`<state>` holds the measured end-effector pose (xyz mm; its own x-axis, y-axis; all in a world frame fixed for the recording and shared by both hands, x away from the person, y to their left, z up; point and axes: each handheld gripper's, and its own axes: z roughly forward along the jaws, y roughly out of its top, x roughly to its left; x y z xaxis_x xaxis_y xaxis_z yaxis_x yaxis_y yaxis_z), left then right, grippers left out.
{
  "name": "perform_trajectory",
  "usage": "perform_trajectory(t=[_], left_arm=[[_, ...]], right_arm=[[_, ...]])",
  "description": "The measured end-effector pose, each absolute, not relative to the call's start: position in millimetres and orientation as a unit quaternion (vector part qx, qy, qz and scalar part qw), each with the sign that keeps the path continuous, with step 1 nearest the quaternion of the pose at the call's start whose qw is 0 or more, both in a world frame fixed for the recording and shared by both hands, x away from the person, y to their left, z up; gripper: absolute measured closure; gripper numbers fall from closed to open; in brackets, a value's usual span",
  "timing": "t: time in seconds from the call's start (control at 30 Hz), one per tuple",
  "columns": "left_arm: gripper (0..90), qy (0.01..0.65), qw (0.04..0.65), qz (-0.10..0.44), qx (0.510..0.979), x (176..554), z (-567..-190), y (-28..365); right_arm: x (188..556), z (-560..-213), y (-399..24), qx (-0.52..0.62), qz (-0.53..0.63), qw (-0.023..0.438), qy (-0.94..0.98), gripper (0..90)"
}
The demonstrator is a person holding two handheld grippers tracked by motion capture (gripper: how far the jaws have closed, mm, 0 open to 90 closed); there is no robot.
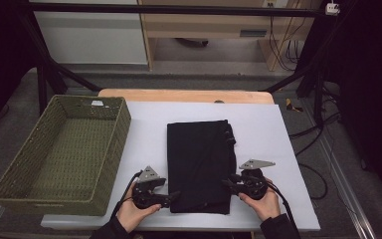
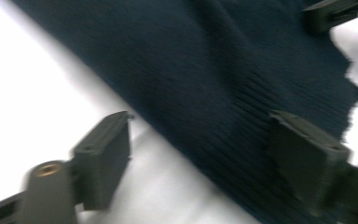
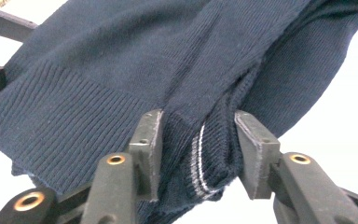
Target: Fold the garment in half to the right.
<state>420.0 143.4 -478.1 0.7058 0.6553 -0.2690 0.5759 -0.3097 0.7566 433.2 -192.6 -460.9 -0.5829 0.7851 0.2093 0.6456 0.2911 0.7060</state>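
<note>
White sheeting covers the counter (image 1: pixel 278 149), where a folded dark knit sweater (image 1: pixel 199 164) lies centred, just right of an empty green woven basket (image 1: pixel 54 154). No readable writing shows. At the sweater's near left corner, the left tool (image 1: pixel 171 197) straddles the hem, jaws apart. At its near right edge, the right tool (image 3: pixel 198 154) pinches bunched folds. Bare counter remains beyond the sweater's right edge.

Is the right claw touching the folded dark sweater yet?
Touching. In the right gripper view, the right claw has a bunched fold of the dark sweater between its jaws, and both pads sit against the knit with no gap showing.
</note>
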Motion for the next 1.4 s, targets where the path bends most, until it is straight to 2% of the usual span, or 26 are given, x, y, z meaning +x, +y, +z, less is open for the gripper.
perform_trajectory(t=[0.07,0.13,0.37,0.57,0.67,0.77,0.87,0.9,0.97,1.03,1.1,1.23,1.4], left_arm=[[29.4,0.385,0.444,0.035,0.808,420,-479,143],[36.7,0.389,0.446,0.021,0.806,420,-480,143],[50.9,0.386,0.438,0.034,0.811,414,-484,135],[51.7,0.389,0.439,0.029,0.809,416,-485,137],[50.4,0.390,0.439,0.029,0.808,415,-485,138],[48.5,0.394,0.441,0.029,0.806,416,-483,140],[46.9,0.403,0.447,0.027,0.798,416,-482,142],[46.8,0.405,0.448,0.028,0.796,417,-481,143],[46.9,0.408,0.450,0.032,0.794,416,-479,144],[47.5,0.410,0.452,0.036,0.791,415,-478,144],[47.7,0.413,0.448,0.039,0.792,415,-478,143],[50.1,0.427,0.441,0.024,0.789,417,-483,140],[62.4,0.423,0.428,0.040,0.798,414,-483,131]], right_arm=[[432,-460,-192,0.450,0.387,0.085,0.801,64.5],[432,-460,-191,0.452,0.383,0.086,0.801,71.7],[431,-458,-187,0.473,0.374,0.084,0.793,78.6],[418,-437,-191,0.477,0.398,0.060,0.782,79.0],[415,-438,-194,0.485,0.386,0.053,0.783,78.8],[418,-452,-197,0.505,0.355,0.043,0.786,76.7],[418,-458,-202,0.506,0.363,0.032,0.782,69.8],[418,-457,-203,0.503,0.369,0.035,0.781,65.6],[415,-455,-206,0.483,0.387,0.065,0.783,49.8],[415,-454,-208,0.477,0.397,0.088,0.779,43.7],[415,-455,-209,0.479,0.409,0.091,0.771,36.4],[418,-459,-204,0.478,0.415,0.091,0.769,31.2],[420,-467,-194,0.479,0.392,0.109,0.778,38.2]])
